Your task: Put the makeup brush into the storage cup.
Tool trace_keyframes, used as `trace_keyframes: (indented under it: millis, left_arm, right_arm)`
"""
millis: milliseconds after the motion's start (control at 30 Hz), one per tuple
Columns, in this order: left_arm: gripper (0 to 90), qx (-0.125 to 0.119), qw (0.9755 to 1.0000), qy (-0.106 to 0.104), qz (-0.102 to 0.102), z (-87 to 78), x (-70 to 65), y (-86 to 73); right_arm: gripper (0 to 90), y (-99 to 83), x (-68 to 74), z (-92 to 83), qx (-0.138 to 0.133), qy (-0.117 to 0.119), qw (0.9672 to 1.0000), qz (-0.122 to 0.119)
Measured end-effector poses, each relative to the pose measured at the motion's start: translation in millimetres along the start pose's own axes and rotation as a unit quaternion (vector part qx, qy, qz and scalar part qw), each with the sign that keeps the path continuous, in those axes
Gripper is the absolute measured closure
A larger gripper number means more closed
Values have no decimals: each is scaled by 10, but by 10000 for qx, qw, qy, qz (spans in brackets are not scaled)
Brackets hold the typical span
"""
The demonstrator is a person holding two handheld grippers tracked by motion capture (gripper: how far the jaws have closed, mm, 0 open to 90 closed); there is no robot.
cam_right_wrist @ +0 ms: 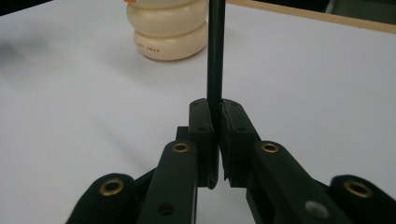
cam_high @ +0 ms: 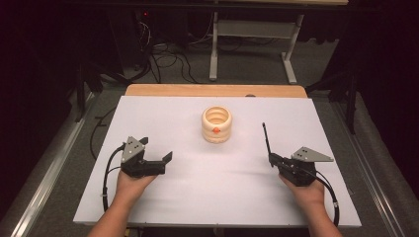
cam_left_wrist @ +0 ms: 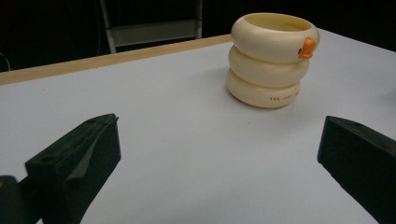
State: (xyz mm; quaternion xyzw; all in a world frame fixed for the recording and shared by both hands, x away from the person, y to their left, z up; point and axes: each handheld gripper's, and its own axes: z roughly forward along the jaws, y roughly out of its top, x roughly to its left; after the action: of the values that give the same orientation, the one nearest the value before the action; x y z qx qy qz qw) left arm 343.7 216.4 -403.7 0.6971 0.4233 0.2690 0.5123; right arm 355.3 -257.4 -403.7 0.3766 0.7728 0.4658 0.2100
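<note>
Pen: a thin black pen is pinched low on its barrel by the right gripper, the rest jutting forward over the counter toward the holder.
Right fingers: clenched on the pen, the pads pressing it from both sides in the right gripper view.
Left fingers: spread wide with nothing between them; the left gripper rests on the counter, well apart from the holder.
Holder: a cream cup shaped like three stacked rings, open at the top, an orange beak on its side, standing upright mid-counter.
Pen handling: likely light, stiff and smooth, so it could swivel or slip in a grip this near its end; a hold closer to mid-barrel would steady it.
Holder handling: probably light plastic and easy to tip if the pen knocks the rim; the free gripper could steady it across the rings.
</note>
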Motion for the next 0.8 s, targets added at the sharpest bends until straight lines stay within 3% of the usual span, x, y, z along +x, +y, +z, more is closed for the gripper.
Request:
trace_keyframes:
  millis: [467,800]
  left_arm:
    - [2,-70,9999,-103,-115,-4,6,8]
    - [2,-76,9998,-141,-78,-2,-21,9]
  right_arm:
    - [860,-26,46,-15,-479,-103,9988,-54]
    - [860,-34,79,-8,-570,-129,9982,-130]
